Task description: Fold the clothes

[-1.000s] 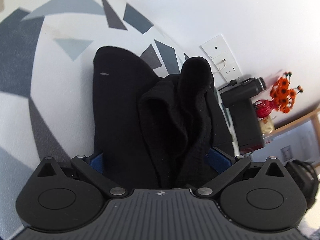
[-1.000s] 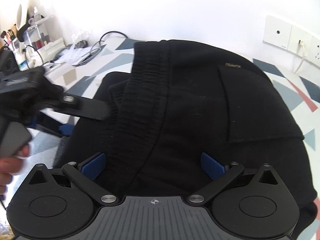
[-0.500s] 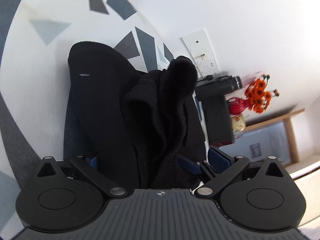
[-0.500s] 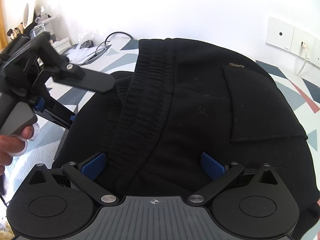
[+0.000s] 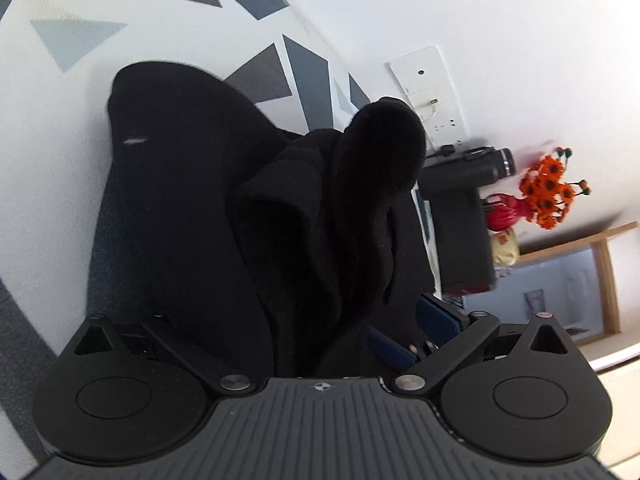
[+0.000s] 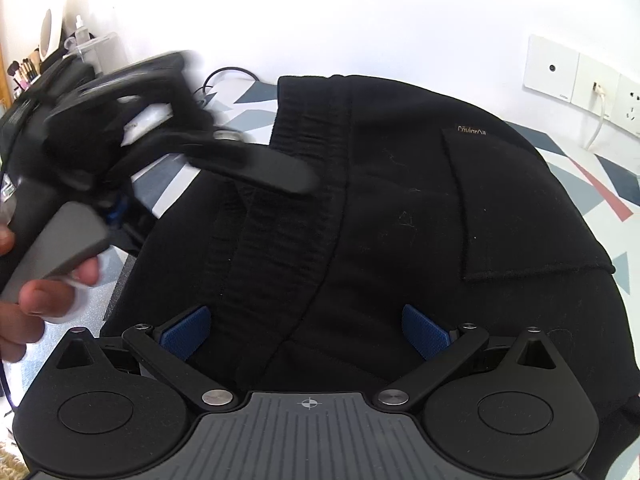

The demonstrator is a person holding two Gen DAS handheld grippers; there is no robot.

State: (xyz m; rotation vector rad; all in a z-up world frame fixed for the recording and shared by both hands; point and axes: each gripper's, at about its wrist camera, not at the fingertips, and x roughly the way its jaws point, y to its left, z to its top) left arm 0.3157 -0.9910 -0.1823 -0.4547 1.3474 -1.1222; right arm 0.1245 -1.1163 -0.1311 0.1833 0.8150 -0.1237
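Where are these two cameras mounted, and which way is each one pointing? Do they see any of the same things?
Left wrist: sits on the left tongs, looking along them over bunched black trousers towards orange flowers; only its own tongs show.
Right wrist: sits on the right tongs, looking across the trousers' waistband and pocket to the wall; the left tongs and the person's hand show, blurred.
Shared: the trousers, the patterned cover and the wall sockets.
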